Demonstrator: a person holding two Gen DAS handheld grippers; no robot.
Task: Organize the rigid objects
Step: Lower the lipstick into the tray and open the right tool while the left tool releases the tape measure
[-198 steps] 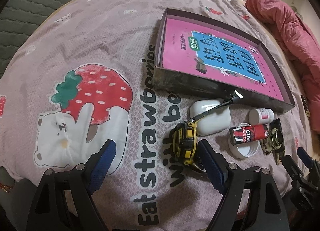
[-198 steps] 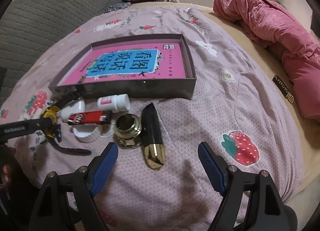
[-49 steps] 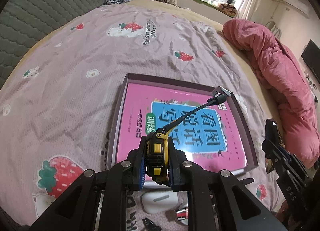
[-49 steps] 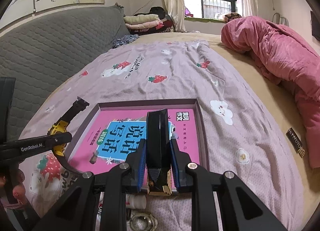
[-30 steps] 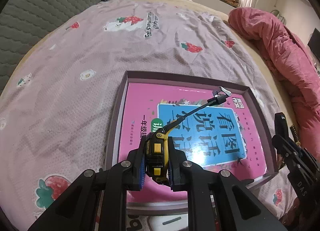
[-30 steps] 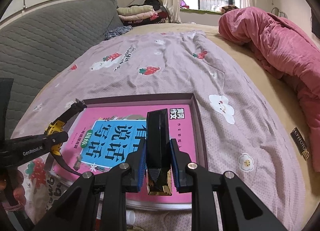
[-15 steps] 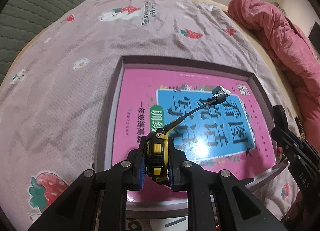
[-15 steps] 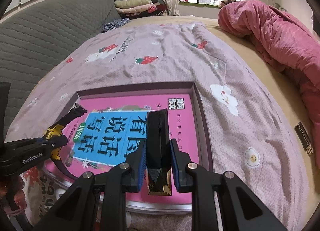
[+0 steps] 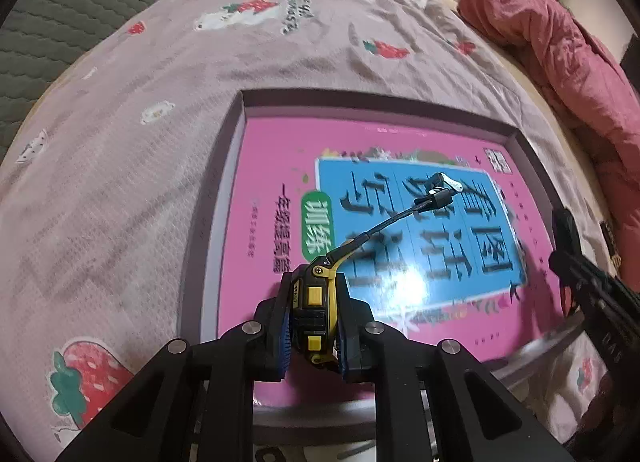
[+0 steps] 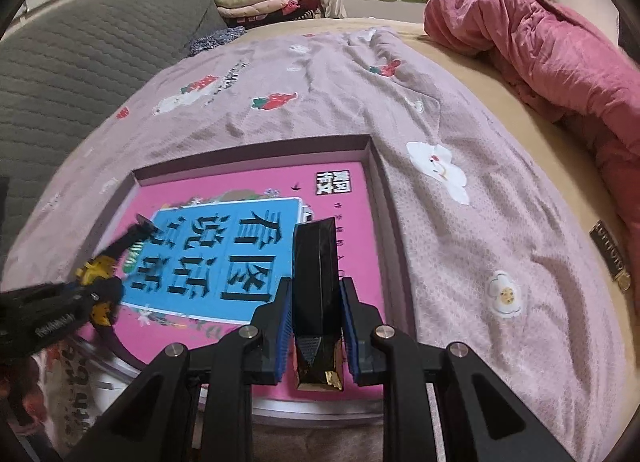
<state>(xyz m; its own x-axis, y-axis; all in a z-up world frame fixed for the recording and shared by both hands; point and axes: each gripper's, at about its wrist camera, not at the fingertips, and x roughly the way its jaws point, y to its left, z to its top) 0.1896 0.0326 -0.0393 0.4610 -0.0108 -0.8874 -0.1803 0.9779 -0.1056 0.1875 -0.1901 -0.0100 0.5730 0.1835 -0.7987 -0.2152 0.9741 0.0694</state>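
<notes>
You are in the placing step with both loads at once, each carried over the shallow box that lies on the bed, and neither is down yet as far as these views let you judge. On your left, the left gripper is clenched on the yellow-and-black retractable cable reel, pinched by its flat sides, with its thin black cable arching forward to a small plug over the blue panel of the pink book. For the next move, lower this one until the reel rests on the book cover, mind that the springy cable does not catch the box wall, then release. To your right, the right gripper grasps the black faceted case with the gold end, held lengthwise along the fingers and hanging over the right part of the box near its right wall. Set it down parallel to that wall, well apart from the reel, so the two do not knock together. As for the box itself, it holds only the pink book lying flat and filling nearly the whole floor; no loose item sits on it that you can see. The near rim of the box is blurred in both views, so how high you are above it cannot be read exactly
</notes>
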